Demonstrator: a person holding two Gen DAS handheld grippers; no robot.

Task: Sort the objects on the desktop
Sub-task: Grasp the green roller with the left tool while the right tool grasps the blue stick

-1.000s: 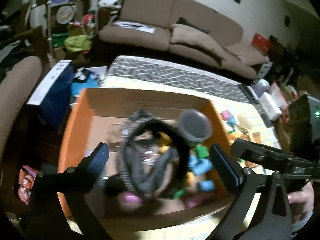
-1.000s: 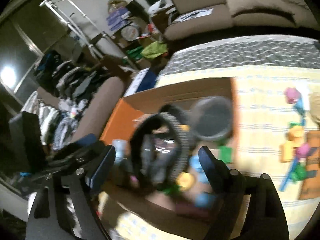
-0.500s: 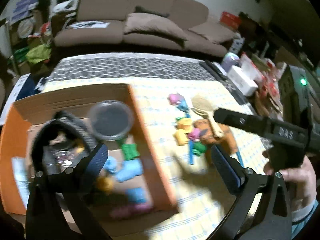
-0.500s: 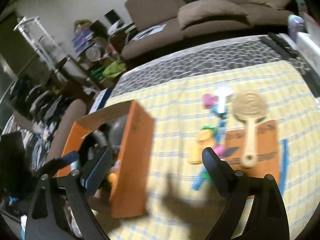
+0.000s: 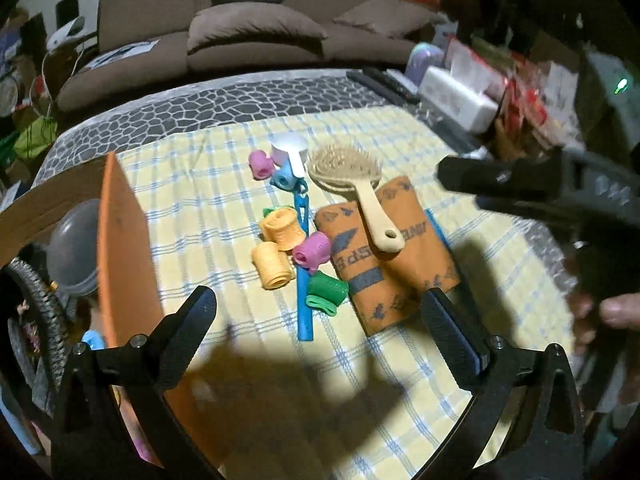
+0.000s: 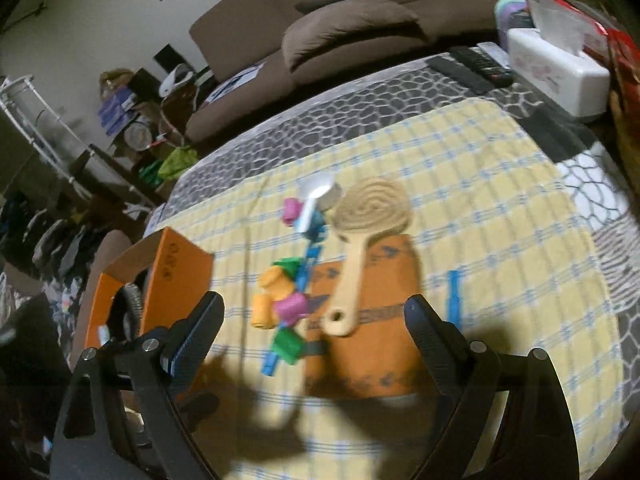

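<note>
A pile of small things lies on the yellow checked cloth (image 5: 224, 208): a beige hairbrush (image 5: 352, 184) resting on an orange printed pouch (image 5: 392, 264), yellow rollers (image 5: 272, 264), a pink roller (image 5: 312, 254), a green roller (image 5: 326, 294), a blue stick (image 5: 302, 312) and a white scoop (image 5: 290, 150). My left gripper (image 5: 318, 300) hangs open and empty above the green roller. My right gripper (image 6: 314, 304) is open too, with nothing between its fingers, above the brush handle (image 6: 348, 292) and pouch (image 6: 368, 344). The orange box (image 5: 120, 240) stands at the left.
The box (image 6: 176, 276) holds a grey lid, a dark knitted band and small coloured pieces. A white tissue box (image 6: 560, 76) and remotes (image 6: 472, 66) sit at the table's far right edge. A brown sofa (image 5: 240, 32) is behind. A person's hand (image 5: 616, 312) shows at right.
Both grippers have swung from above the box's inside to the right, over the pile on the checked cloth. The box has slid to the left edge of both views.
</note>
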